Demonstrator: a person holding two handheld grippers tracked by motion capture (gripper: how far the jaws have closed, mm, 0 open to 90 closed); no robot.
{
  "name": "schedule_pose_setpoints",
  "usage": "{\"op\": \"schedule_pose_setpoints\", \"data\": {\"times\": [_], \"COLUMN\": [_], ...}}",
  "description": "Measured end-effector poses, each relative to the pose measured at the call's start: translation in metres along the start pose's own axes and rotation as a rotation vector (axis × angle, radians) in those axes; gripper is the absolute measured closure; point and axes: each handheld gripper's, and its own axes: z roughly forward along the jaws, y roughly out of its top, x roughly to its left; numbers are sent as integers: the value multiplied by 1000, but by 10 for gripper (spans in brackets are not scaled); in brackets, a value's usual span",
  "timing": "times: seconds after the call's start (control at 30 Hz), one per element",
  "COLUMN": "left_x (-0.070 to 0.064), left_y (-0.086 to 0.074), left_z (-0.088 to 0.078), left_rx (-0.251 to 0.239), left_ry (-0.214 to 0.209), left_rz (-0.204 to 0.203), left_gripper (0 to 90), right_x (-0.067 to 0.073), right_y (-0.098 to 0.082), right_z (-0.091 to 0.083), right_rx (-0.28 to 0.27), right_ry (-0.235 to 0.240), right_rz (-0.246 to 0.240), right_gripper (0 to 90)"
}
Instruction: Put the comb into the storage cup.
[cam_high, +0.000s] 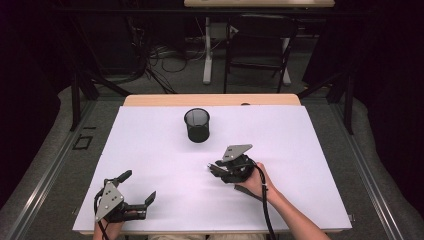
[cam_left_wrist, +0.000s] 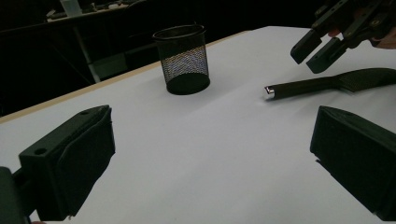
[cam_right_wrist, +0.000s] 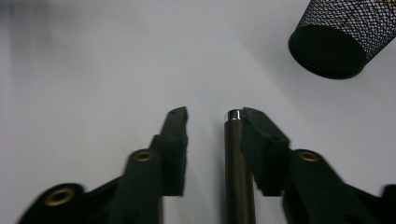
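Right gripper (cam_right_wrist: 208, 116) astride dark handle (cam_right_wrist: 238, 172)

Bright white table (cam_high: 150, 150), dark surround; near tongs blurred.

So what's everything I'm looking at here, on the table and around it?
mesh cup: one, black, upright on the far middle of the table.
dark utensil: one, black handle with a silver tip, lying flat under the right gripper.
table: one, white top with a wooden far edge.
chair: one, black, on the floor beyond the table.
left gripper: one, black, open, near left corner.
right gripper: one, black, open, jaws either side of the utensil handle.
right hand: one, holding the right gripper.
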Motion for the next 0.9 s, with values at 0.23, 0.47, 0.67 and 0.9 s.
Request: {"op": "schedule_pose_setpoints", "data": {"times": [0.23, 0.47, 0.67, 0.9], "left_x": [-1, 0, 0, 1], "left_y": [0, 0, 0, 0], "left_z": [0, 0, 0, 0], "left_rx": [-1, 1, 1, 2], "left_ry": [1, 0, -1, 0], "left_rz": [6, 3, 2, 3], "left_gripper": [0, 0, 0, 0], "right_x": [6, 8, 6, 3], "right_y": [8, 13, 16, 17], "right_z": [9, 26, 37, 45], "right_rx": [48, 121, 166, 209], "right_ry": [-20, -20, -21, -33], "right_rz": [-66, -96, -115, -112], "right_gripper": [900, 900, 900, 900]}}
